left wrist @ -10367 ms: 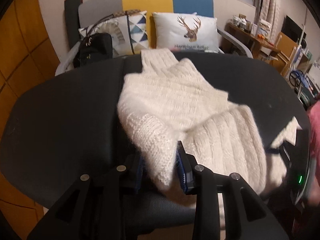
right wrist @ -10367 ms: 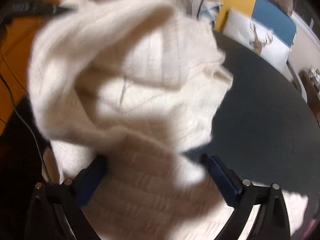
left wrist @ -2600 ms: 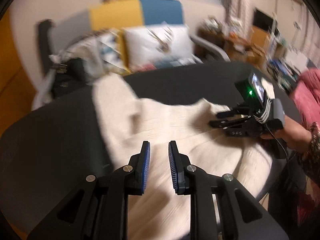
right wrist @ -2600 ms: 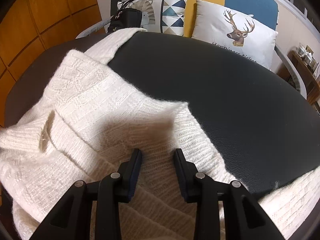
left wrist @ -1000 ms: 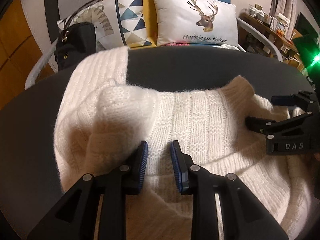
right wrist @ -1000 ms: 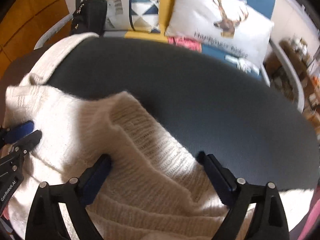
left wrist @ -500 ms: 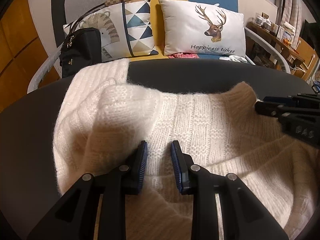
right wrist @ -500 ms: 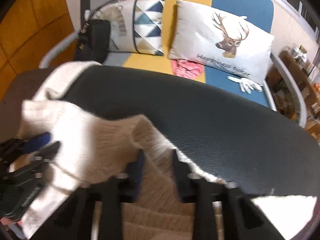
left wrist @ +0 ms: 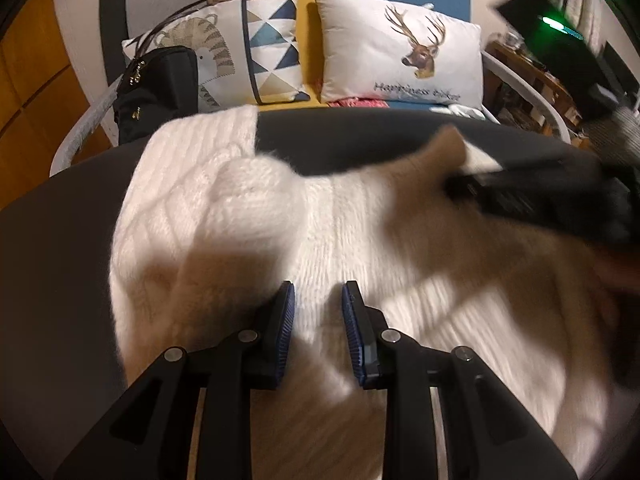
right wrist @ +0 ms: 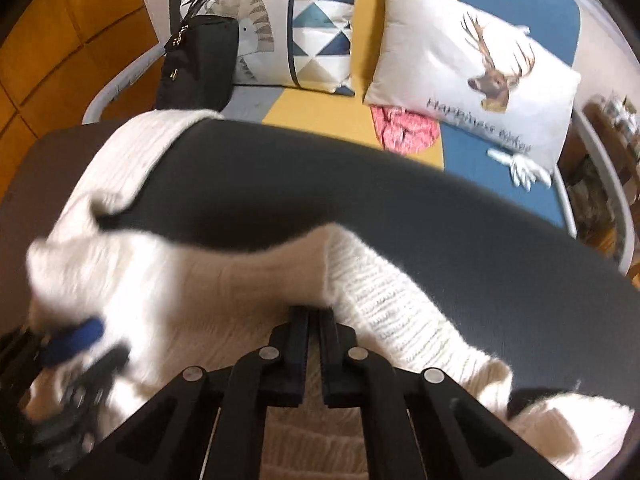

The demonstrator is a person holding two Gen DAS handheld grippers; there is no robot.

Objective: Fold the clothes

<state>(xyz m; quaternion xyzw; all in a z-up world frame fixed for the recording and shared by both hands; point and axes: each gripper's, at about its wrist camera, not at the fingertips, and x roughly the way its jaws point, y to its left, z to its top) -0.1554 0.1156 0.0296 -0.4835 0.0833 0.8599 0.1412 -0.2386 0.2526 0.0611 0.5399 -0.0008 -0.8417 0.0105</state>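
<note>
Cream knit sweater spread across the near half of the dark round table, partly bunched, one ribbed end trailing off toward the table's far-left rim, nearest the black bag. Long axis hard to call with the bunching, but roughly running from that far-left rim back toward the near-right edge; which end is hem and which is collar, can't tell. Right gripper just snapped closed, clamped on a raised flap of knit toward the sweater's far edge, fabric peaking up right at the tips. Left gripper down on the middle of the sweater, narrow gap between the blue pads, knit showing in that gap; really gripping or just resting on top, can't tell from here. Step in hand, best guess: carrying the pinched flap over the body for a fold. To do it well: lift only enough to clear the layer underneath, sweep across in one slow arc, keep the left one pinning the middle as the hinge so nothing drags on the table, lay the edge down parallel to the ribbing before letting go. Fluffy loose knit stretches and snags, so no yanking. Beyond the table's far rim: deer pillow, triangle-pattern pillow, something pink on the sofa.
</note>
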